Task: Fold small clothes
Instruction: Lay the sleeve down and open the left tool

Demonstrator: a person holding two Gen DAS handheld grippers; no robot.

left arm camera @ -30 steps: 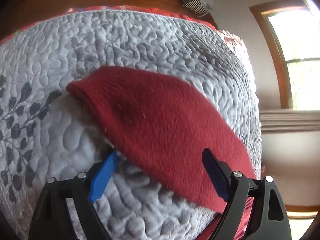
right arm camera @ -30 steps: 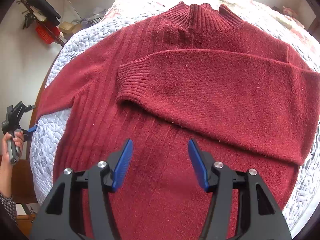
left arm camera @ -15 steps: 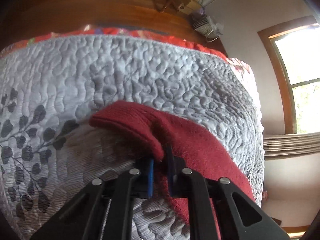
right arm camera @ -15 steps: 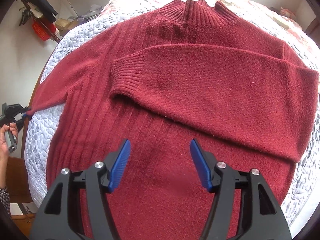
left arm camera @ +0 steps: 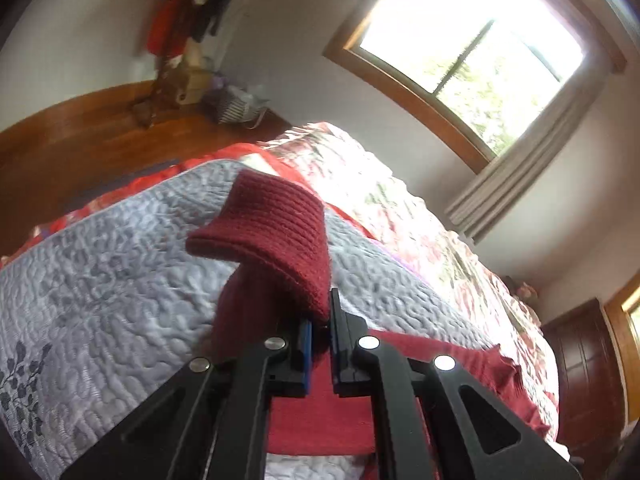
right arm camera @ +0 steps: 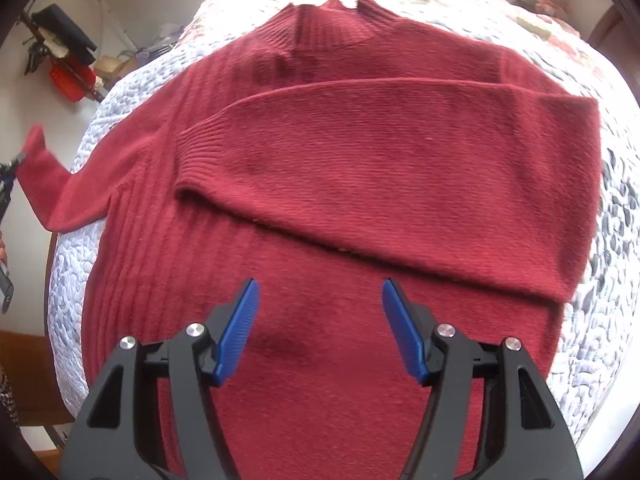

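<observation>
A dark red knitted sweater [right arm camera: 360,184] lies flat on the grey quilted bed [right arm camera: 612,208], collar at the far end. One sleeve [right arm camera: 400,168] is folded across its chest. My left gripper [left arm camera: 320,320] is shut on the other sleeve's ribbed cuff [left arm camera: 276,232] and holds it raised above the quilt [left arm camera: 112,280]. In the right wrist view that lifted sleeve [right arm camera: 48,188] hangs off the bed's left side, with the left gripper [right arm camera: 10,168] at the frame edge. My right gripper [right arm camera: 318,320] hovers open over the sweater's lower body, nothing between its blue pads [right arm camera: 236,332].
A red floral bedspread [left arm camera: 420,216] covers the far part of the bed. A window [left arm camera: 472,48] with a grey curtain [left arm camera: 520,160] is on the wall beyond. A wooden headboard [left arm camera: 80,136] and hanging clutter [left arm camera: 180,28] stand at the left. A hand [right arm camera: 3,248] shows at the left edge.
The left gripper closed on the sleeve cuff at the bed's edge and lifted it up off the quilt. The right gripper stayed open and moved slightly closer over the sweater.
</observation>
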